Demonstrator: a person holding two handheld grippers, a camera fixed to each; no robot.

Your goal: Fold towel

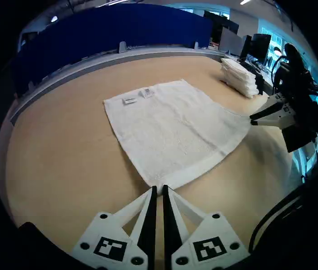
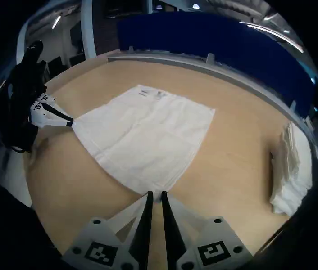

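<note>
**A:** In the left gripper view, how is the towel held?

**B:** The towel (image 1: 172,126) is spread flat on the wooden table (image 1: 60,148). Its nearest corner is pinched between the pressed-together fingers of the left gripper (image 1: 159,189). The neighbouring corner is seen nipped by the right gripper (image 1: 252,120).

**A:** And in the right gripper view?

**B:** The same is shown: the right gripper (image 2: 155,194) is closed on the corner nearest it, the left gripper (image 2: 71,122) on the next.

**A:** What could be spoiled?

**B:** Only the corner tips are caught, so one could be lost if the edge is raised unevenly, and the fold would be skewed. The stack of folded towels (image 2: 289,175) might be brushed by a wide swing.
</note>
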